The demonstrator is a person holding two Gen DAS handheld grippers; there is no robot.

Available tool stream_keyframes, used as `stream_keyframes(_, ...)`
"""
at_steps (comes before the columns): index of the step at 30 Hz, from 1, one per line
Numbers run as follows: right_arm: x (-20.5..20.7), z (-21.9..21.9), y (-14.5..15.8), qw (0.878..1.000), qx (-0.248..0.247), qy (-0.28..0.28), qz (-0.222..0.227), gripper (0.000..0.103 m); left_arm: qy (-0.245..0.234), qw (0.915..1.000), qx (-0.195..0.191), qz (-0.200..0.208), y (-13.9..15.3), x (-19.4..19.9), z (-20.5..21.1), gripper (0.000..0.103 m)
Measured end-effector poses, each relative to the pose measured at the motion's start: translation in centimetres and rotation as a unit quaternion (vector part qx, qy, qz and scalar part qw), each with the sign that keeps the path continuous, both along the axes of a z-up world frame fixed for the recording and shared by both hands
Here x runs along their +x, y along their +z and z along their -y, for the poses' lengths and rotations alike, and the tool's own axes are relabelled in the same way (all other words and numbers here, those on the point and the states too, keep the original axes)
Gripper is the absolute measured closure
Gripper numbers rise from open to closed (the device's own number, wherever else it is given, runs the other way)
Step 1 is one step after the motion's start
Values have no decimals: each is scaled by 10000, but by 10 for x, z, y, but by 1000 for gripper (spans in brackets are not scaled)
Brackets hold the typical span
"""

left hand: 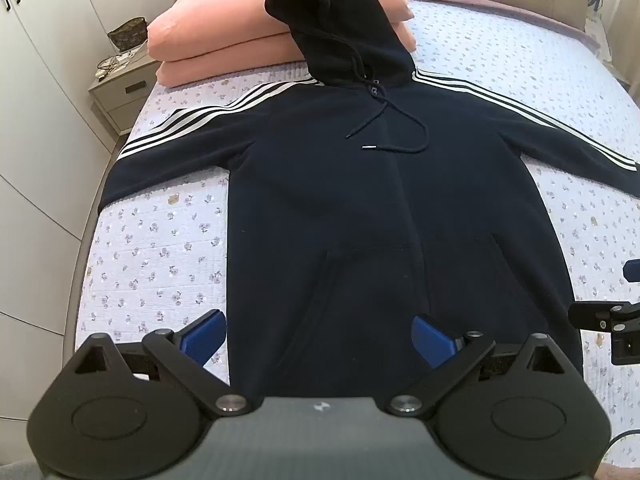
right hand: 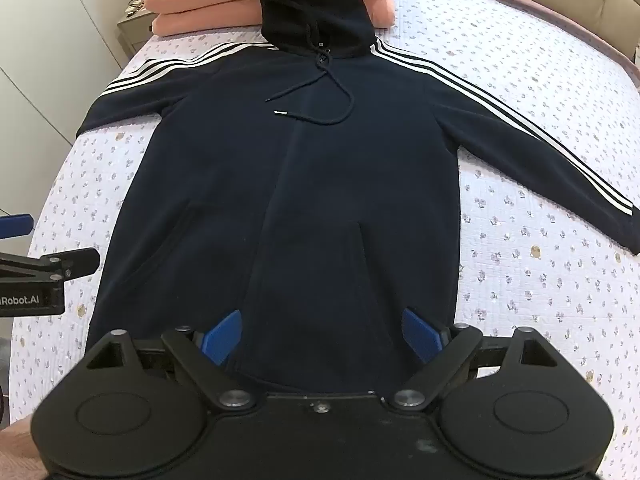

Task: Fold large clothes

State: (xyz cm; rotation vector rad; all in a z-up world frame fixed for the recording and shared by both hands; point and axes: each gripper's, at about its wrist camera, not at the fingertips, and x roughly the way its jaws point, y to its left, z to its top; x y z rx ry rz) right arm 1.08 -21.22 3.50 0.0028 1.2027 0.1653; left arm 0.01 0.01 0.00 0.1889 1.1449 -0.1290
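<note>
Floral bedspread (left hand: pixel 160 240) under flat hoodie (left hand: pixel 340 200); both hand-held grippers released; only left view shows wardrobe (left hand: pixel 36 100).

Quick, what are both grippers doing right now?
Left gripper: jaws open, holding nothing, above the hoodie hem.
Right gripper: jaws open, holding nothing, also above the hem.

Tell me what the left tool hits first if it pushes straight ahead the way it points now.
Probably the navy hoodie. The left tool is open over the hoodie's lower body, near the front pocket, so it would meet that fabric first. How high it hangs above the cloth is unclear.
</note>
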Motion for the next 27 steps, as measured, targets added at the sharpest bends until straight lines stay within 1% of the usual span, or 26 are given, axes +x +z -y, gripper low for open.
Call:
stream_keyframes(9,3,0,-1,10000,64,70,-27,0,8,10000,-12,-46,-5,4,3,2)
stream_keyframes(12,2,0,1,10000,39,62,64,0,13,9999,-129,-90,-6,7,7,2)
stream_keyframes(14,2,0,2,10000,-31,38,70,0,-11,9995,-309,-92,-3,7,-1,2)
stream_keyframes(16,2,2,2,9999,-89,-34,64,0,-28,9992,-384,-98,-1,8,-2,2)
stream_keyframes(20,-5,9,7,9996,246,-83,128,0,97,9994,-313,-138,0,8,1,2)
stream_keyframes(24,-10,15,14,9993,175,-153,287,0,186,9985,-458,-224,0,5,-1,2)
stream_keyframes(27,-13,20,17,9987,269,-216,365,0,308,9988,-321,-220,-1,6,-4,2)
